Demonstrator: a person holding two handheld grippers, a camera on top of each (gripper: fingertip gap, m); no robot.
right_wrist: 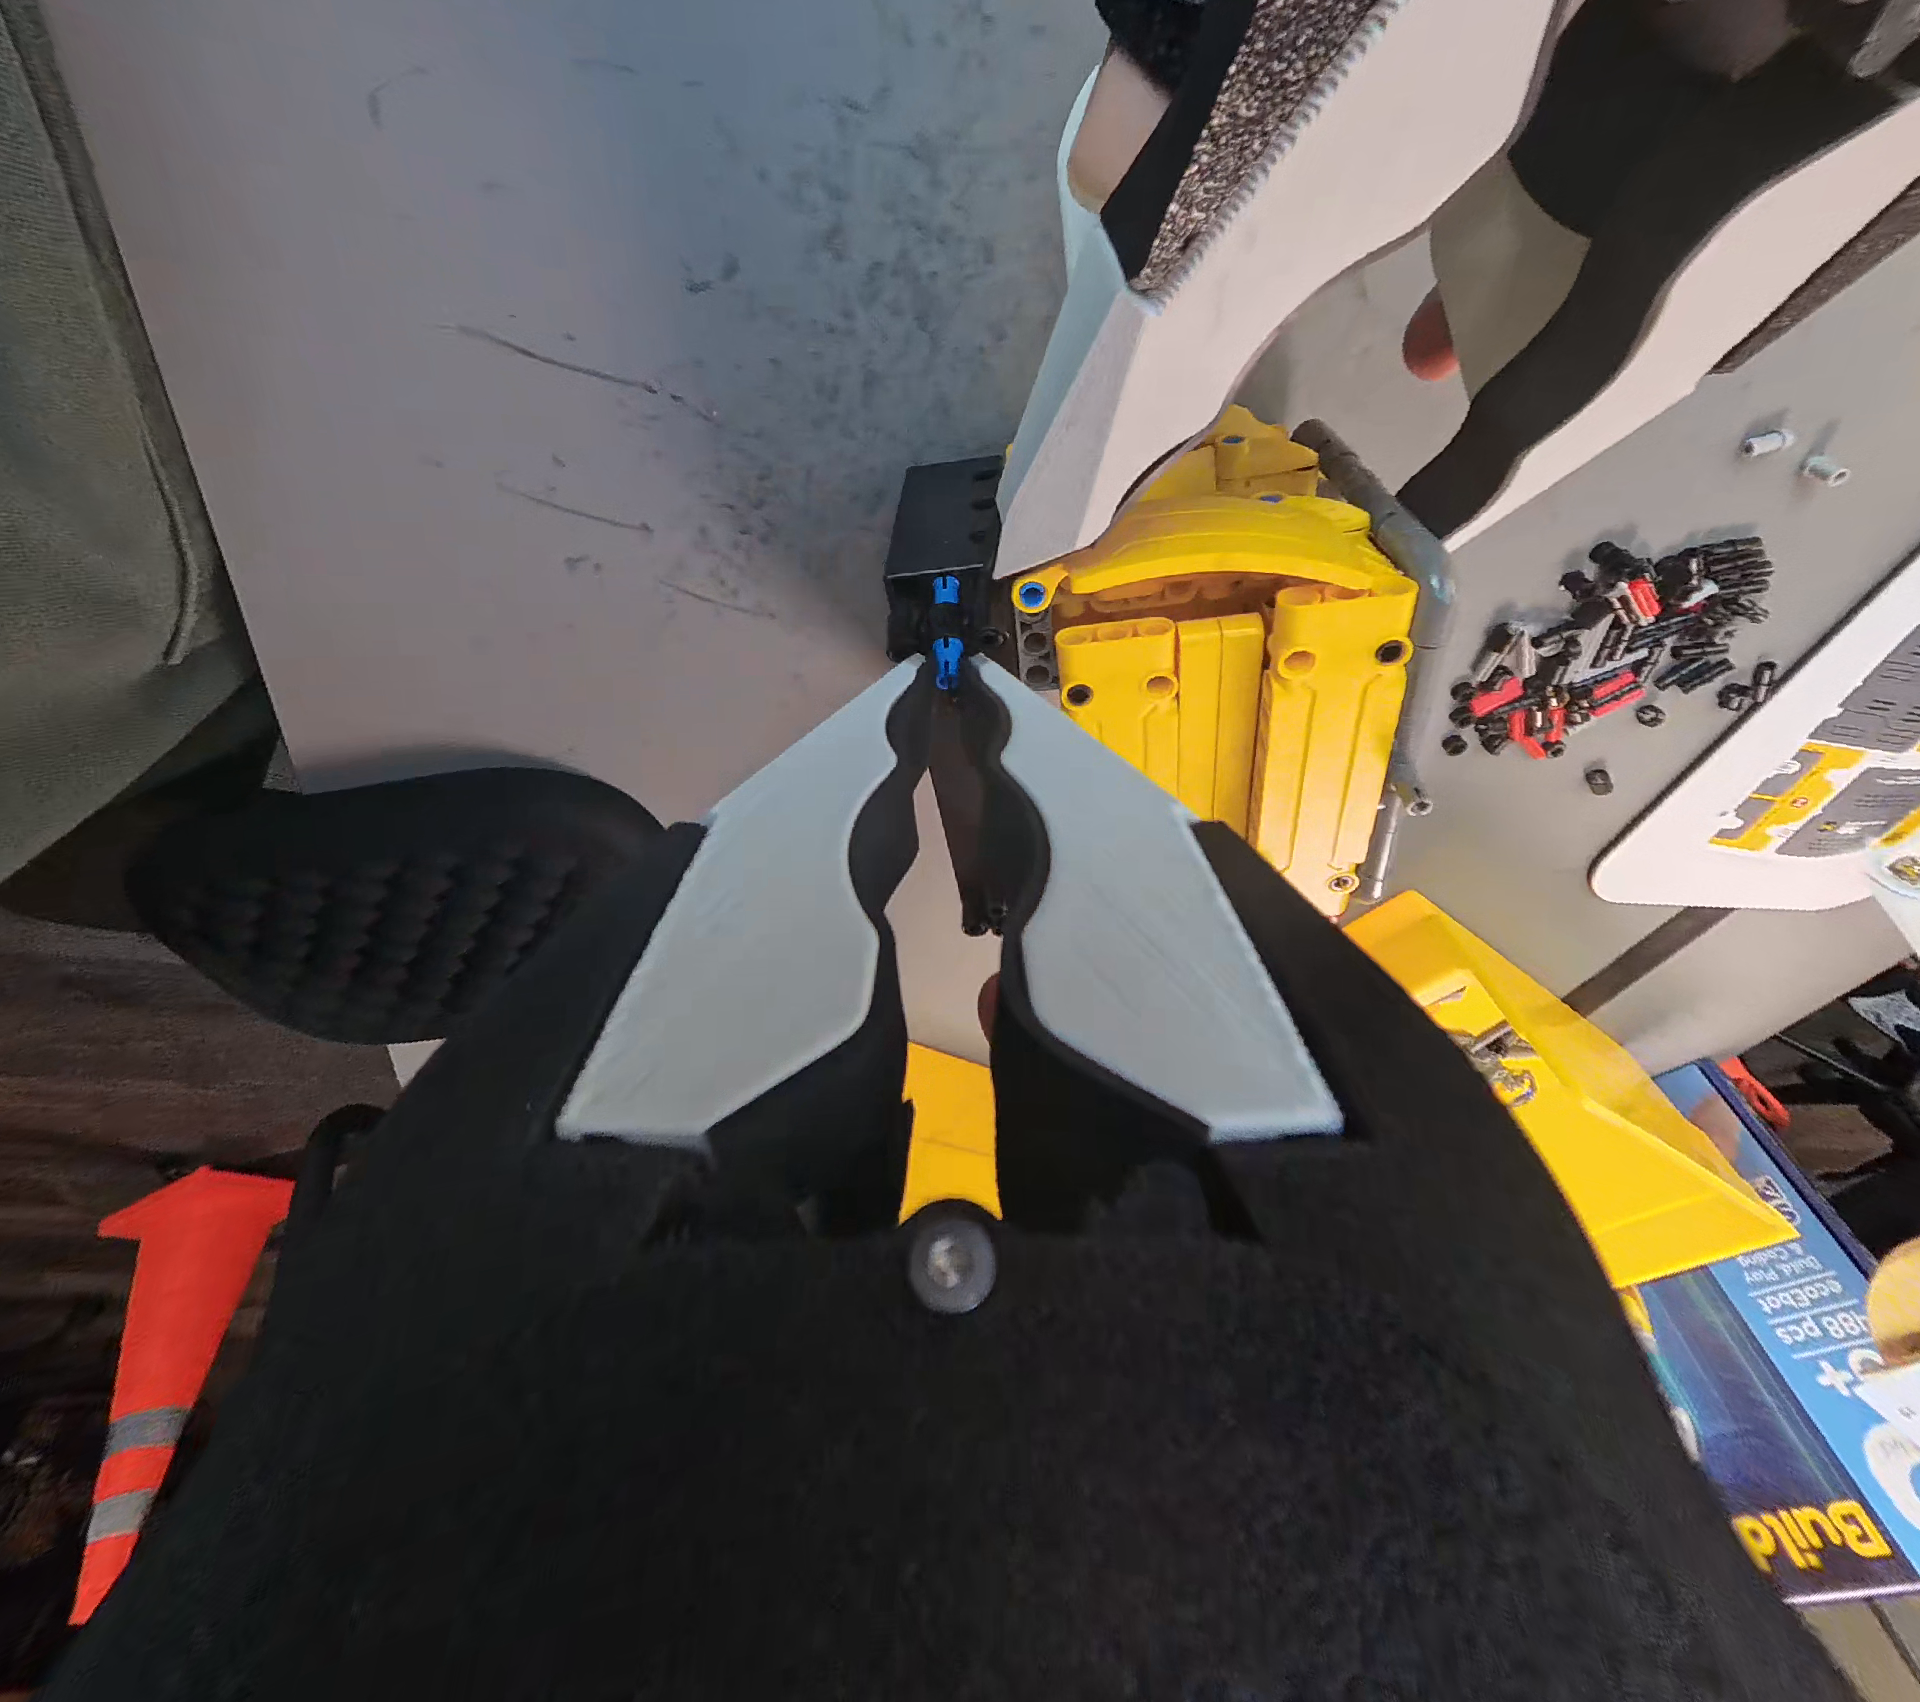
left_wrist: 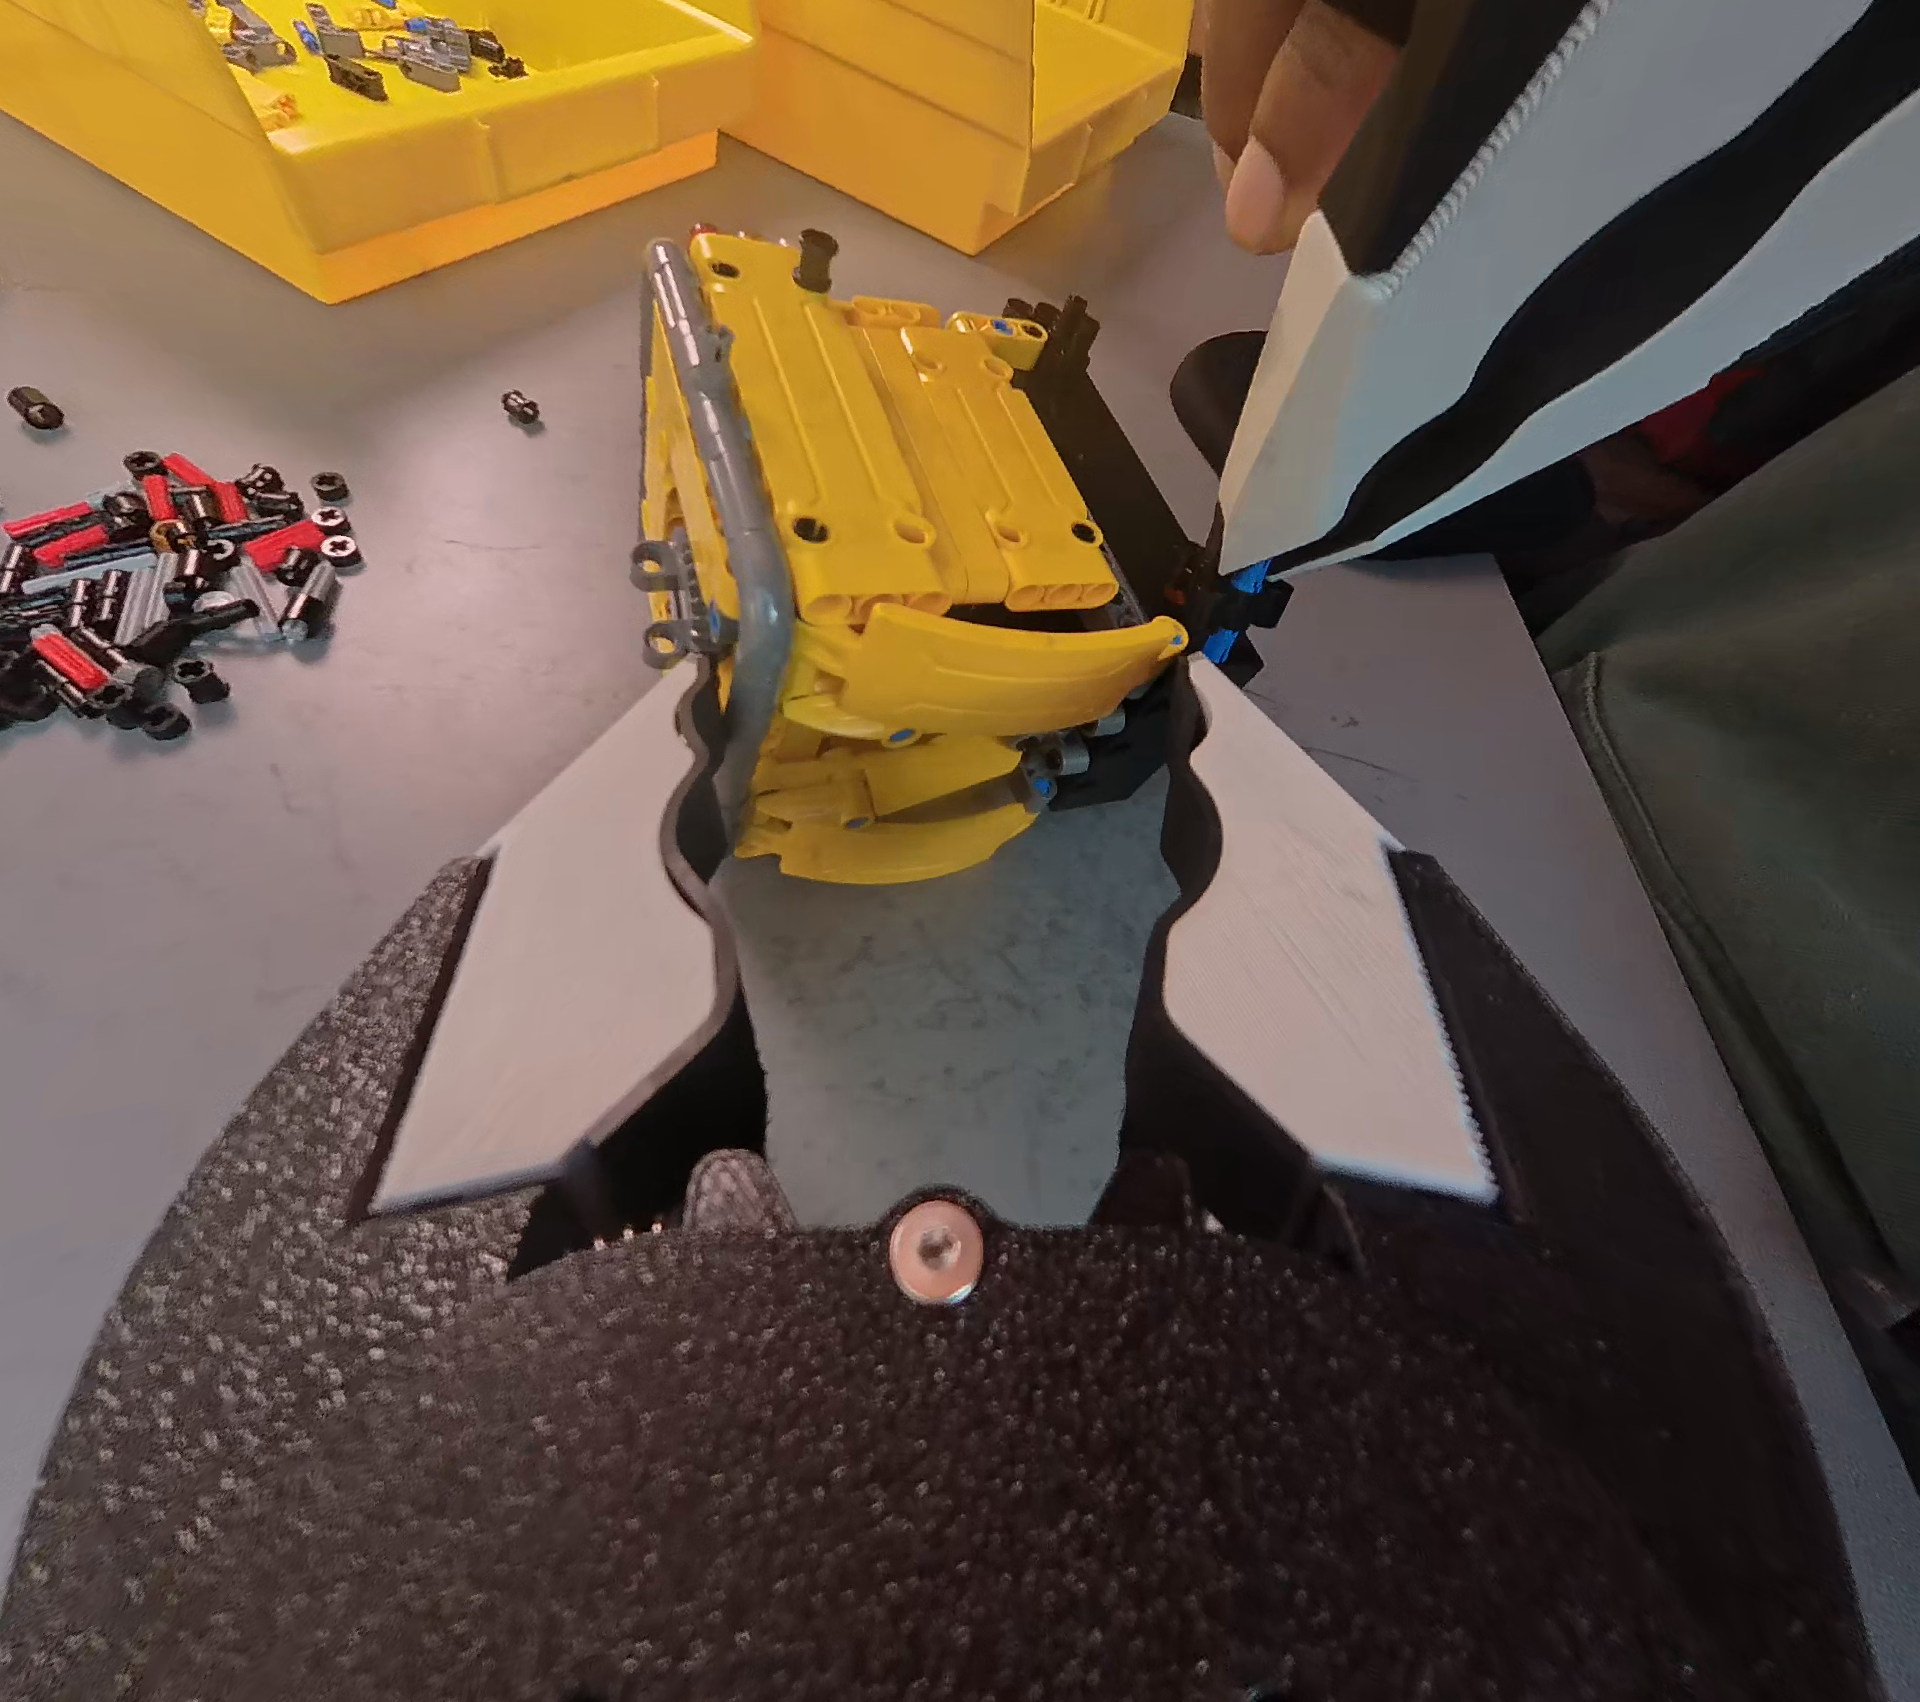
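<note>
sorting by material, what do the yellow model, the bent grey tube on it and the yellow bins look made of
Yellow model: glossy moulded plastic, judging by pin holes and sharp ribs. Bent grey tube: probably softer plastic, matte, curving smoothly. Yellow bins: smooth rigid plastic with moulded ribs.

A grey table (left_wrist: 416,821) carries yellow bins (left_wrist: 582,125), one holding small blue and grey pieces (left_wrist: 343,21). A loose heap of black and red pins (left_wrist: 156,572) lies well apart. A blue box (right_wrist: 1787,1403) sits under a bin's edge.
</note>
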